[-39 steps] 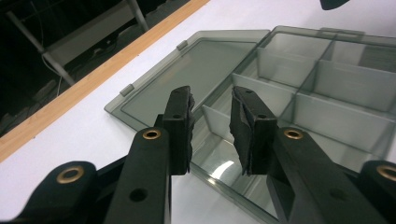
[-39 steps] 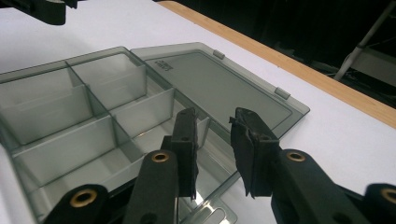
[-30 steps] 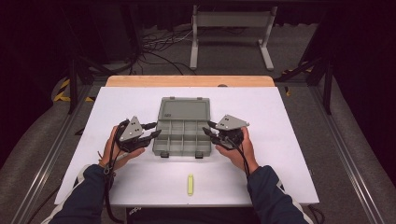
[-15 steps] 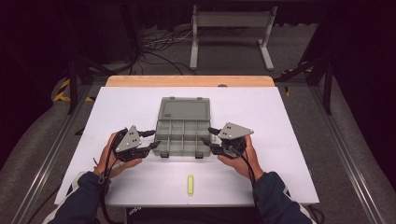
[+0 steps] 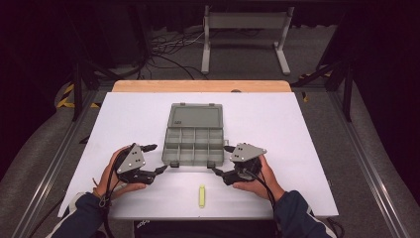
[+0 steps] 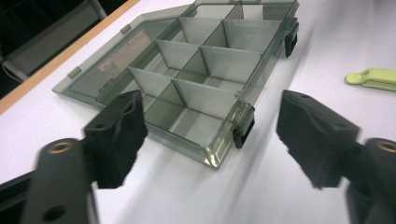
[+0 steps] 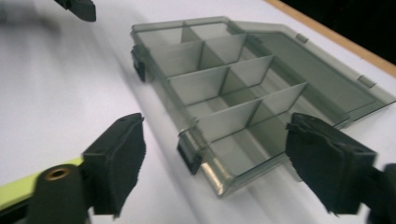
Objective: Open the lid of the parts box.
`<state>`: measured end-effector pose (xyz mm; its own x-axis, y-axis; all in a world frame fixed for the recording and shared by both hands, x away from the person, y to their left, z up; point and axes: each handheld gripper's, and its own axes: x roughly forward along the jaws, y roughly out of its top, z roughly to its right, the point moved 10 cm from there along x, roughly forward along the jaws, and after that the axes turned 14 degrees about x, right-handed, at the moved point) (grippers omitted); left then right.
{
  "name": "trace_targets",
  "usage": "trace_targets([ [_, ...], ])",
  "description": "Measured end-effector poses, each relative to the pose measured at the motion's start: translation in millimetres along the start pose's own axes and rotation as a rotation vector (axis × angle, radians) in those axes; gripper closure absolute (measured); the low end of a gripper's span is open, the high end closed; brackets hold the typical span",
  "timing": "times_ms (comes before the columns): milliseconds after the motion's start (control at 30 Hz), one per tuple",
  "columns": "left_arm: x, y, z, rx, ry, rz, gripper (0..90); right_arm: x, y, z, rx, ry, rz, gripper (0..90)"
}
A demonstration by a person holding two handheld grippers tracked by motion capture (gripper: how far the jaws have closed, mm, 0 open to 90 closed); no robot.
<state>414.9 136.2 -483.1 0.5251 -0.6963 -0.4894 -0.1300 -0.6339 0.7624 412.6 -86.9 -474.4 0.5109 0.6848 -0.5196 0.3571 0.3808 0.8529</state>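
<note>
A grey see-through compartment box point(image 5: 193, 144) lies open on the white table point(image 5: 277, 129), its lid flat behind it and its cells empty. My left gripper point(image 5: 156, 158) stands off the box's front left corner and points at it. Its jaws have just been opening and are wide, with no pad touching anything. In the left gripper view the box point(image 6: 196, 79) and its latch lie ahead of the open left gripper point(image 6: 215, 128). My right gripper point(image 5: 222, 159) mirrors it at the front right corner, jaws also just opened wide and pads free. The right gripper point(image 7: 215, 158) frames the box point(image 7: 233, 84).
A yellow-green clip point(image 5: 201, 196) lies near the table's front edge between the hands; the clip point(image 6: 373, 78) shows again at the right of the left gripper view. A wooden strip point(image 5: 198, 86) runs along the far edge. A metal stand point(image 5: 245, 29) and cables sit on the floor beyond.
Both hands have drawn back from the box's sides toward the front edge of the table. Both pairs of jaws have spread from nearly closed to wide apart.
</note>
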Motion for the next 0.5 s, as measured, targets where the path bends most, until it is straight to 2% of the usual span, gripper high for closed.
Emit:
trace_targets([
  [100, -0.1, -3.4, 4.0, -0.024, -0.007, -0.003, 12.1, -0.2, -5.3, -5.3, -0.009, 0.014, -0.02, 15.7],
  [133, 0.1, -7.3, 6.9, -0.029, -0.017, -0.022, 12.1, -0.2, -8.6, -9.1, -0.014, 0.032, -0.039, 14.4],
  [200, 1.0, -12.2, 12.5, -0.044, -0.026, -0.041, 8.9, 0.7, -14.9, -14.5, -0.04, 0.037, -0.082, 11.4],
  [300, -1.1, -16.0, 17.7, -0.054, -0.034, -0.036, 8.0, 0.8, -20.4, -25.7, -0.044, 0.086, -0.113, 10.2],
  [433, -6.3, -17.9, 22.9, -0.111, -0.057, 0.002, 4.9, 3.4, -30.1, -39.7, -0.056, 0.144, -0.163, 7.5],
  [500, -7.9, -20.2, 24.8, -0.112, -0.055, -0.001, 4.6, 5.4, -34.3, -45.4, -0.059, 0.173, -0.187, 7.1],
])
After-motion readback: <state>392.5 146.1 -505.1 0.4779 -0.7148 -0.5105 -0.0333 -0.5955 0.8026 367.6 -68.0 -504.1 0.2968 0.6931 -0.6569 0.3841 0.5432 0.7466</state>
